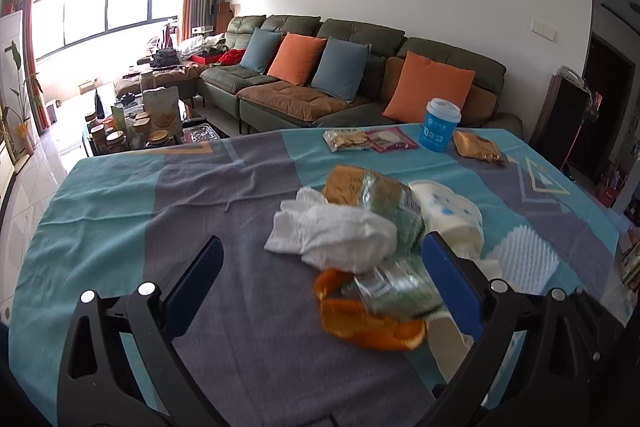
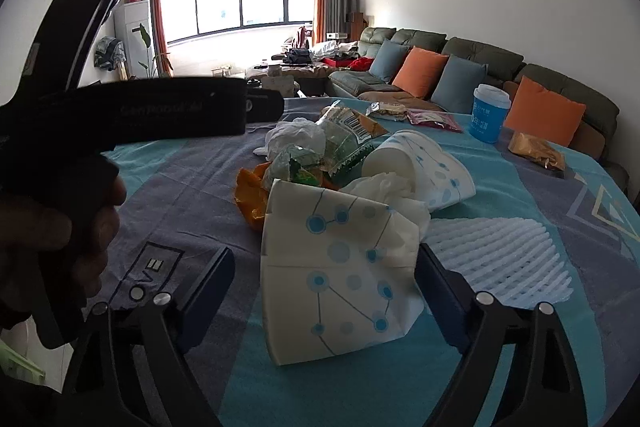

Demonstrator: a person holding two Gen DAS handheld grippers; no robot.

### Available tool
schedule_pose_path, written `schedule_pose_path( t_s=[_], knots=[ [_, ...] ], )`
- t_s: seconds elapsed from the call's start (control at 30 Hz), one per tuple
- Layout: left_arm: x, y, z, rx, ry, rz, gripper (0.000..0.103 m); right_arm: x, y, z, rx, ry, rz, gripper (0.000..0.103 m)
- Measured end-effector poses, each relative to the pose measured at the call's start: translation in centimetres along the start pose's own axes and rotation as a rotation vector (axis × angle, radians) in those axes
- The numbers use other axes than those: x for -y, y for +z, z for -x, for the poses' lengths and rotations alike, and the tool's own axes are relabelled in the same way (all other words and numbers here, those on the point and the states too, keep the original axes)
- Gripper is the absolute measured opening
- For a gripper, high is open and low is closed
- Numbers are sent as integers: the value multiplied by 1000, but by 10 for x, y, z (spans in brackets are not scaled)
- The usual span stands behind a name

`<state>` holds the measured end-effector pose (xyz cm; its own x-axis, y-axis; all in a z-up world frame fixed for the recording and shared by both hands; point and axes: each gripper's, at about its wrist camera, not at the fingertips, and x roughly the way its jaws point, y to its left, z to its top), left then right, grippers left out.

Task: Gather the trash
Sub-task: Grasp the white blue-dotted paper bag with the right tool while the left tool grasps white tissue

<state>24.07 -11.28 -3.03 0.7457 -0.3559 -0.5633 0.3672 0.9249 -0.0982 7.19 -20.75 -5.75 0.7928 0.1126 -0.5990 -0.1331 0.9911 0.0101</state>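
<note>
Left gripper [image 1: 320,267]: your jaws gape wide, empty; tissue [image 1: 332,235] and orange peel [image 1: 372,327] lie between them
Right gripper [image 2: 326,267]: spread wide, gripping nothing; paper cup [image 2: 340,279] between your fingers

Green sofa [image 1: 360,75] — orange and blue cushions [image 1: 296,59], curtained window [image 1: 104,7], cluttered coffee table [image 1: 136,135]

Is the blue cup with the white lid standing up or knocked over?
Upright: the blue cup stands on the tablecloth, lid on top.
</note>
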Motion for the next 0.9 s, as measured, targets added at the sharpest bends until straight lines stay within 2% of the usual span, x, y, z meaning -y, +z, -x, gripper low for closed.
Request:
schedule_pose_path(
  t_s=[0.2, 0.37, 0.5, 0.67, 0.73, 0.77, 0.8, 0.9],
  knots=[
    [-10, 16, -38, -63, -64, 25, 98, 1, 1, -7, -28, -1, -19, 70],
    [-14, 17, -65, -124, -90, 44, 96, 2, 1, -8, -36, -2, -24, 68],
    [-19, 14, -76, -151, -107, 68, 75, 3, 1, -8, -36, 5, -33, 68],
    [-20, 11, -78, -154, -111, 83, 65, 3, 0, -6, -34, 5, -31, 68],
    [-23, 10, -79, -161, -125, 101, 48, 3, 0, -6, -33, 5, -31, 68],
    [-24, 9, -79, -166, -119, 106, 43, 3, -1, -5, -32, 3, -31, 68],
    [-25, 8, -79, -170, -122, 116, 32, 2, -1, -5, -32, 3, -31, 68],
    [-28, 7, -78, -164, -118, 135, 20, 3, -1, -5, -31, -2, -32, 67]
  ],
)
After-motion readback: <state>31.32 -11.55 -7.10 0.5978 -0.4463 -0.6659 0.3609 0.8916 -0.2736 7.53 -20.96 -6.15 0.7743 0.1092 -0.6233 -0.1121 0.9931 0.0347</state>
